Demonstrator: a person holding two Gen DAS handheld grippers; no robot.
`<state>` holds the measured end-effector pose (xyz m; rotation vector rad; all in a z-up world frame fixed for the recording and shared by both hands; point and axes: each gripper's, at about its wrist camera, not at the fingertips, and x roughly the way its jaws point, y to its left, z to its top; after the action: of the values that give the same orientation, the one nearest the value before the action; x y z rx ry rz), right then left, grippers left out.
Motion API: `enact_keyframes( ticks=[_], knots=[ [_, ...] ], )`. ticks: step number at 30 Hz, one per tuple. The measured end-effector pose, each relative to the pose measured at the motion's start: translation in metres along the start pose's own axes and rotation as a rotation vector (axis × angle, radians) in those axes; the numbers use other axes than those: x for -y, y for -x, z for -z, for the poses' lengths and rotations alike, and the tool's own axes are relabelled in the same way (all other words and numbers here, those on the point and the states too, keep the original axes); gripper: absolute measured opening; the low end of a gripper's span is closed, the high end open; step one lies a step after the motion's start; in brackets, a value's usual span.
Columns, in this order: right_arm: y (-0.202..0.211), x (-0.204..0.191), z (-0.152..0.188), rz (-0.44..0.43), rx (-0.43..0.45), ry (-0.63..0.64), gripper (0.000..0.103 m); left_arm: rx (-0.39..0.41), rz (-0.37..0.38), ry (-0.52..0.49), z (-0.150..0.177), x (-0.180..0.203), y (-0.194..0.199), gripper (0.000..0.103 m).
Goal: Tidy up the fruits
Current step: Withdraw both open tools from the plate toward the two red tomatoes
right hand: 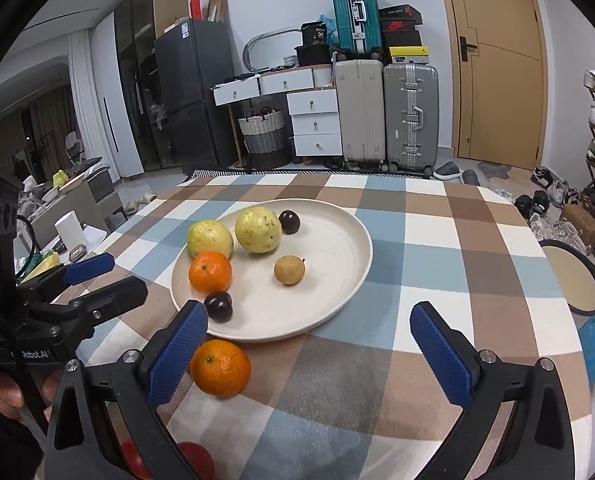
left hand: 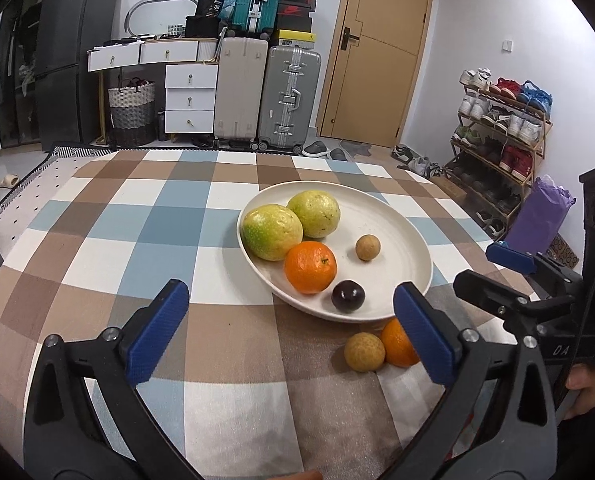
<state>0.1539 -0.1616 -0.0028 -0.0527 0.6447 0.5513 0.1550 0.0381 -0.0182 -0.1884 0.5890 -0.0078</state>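
Loose orange (right hand: 220, 368) sits on the checked cloth of the bench (right hand: 437, 240), just in front of the near rim of the white plate (right hand: 353, 264); in the left wrist view a small tan round fruit (left hand: 364, 351) lies touching it on its left. Judged light, firm but bruisable, with a waxy dimpled skin that could roll or slip: best taken across its widest girth, pads on opposite sides, gentle squeeze. It looks bright orange, slightly flattened, with a small green stem scar on top. The plate already carries two pale yellow-green guavas (right hand: 257, 230), another orange (right hand: 210, 271), a tan fruit (right hand: 289, 269) and two dark purple fruits, one near the rim (right hand: 218, 306), one behind the guavas. Right hand-held gripper (right hand: 309, 356) is spread wide and empty, its left pad just beside the loose orange. Left hand-held gripper (left hand: 291, 332) is likewise wide and empty, low over the cloth, its right pad partly hiding the orange. Red fruit (right hand: 195, 460) shows at the bottom edge of the right wrist view, kind unclear.
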Motion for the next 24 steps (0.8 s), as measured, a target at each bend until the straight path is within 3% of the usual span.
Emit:
enact_keyframes(
  ticks=[24],
  knots=[
    [0.059, -0.006, 0.044, 0.015, -0.001, -0.030, 0.103, -0.028, 0.005, -0.022, 0.042, 0.019, 0.060, 0.102]
  ],
)
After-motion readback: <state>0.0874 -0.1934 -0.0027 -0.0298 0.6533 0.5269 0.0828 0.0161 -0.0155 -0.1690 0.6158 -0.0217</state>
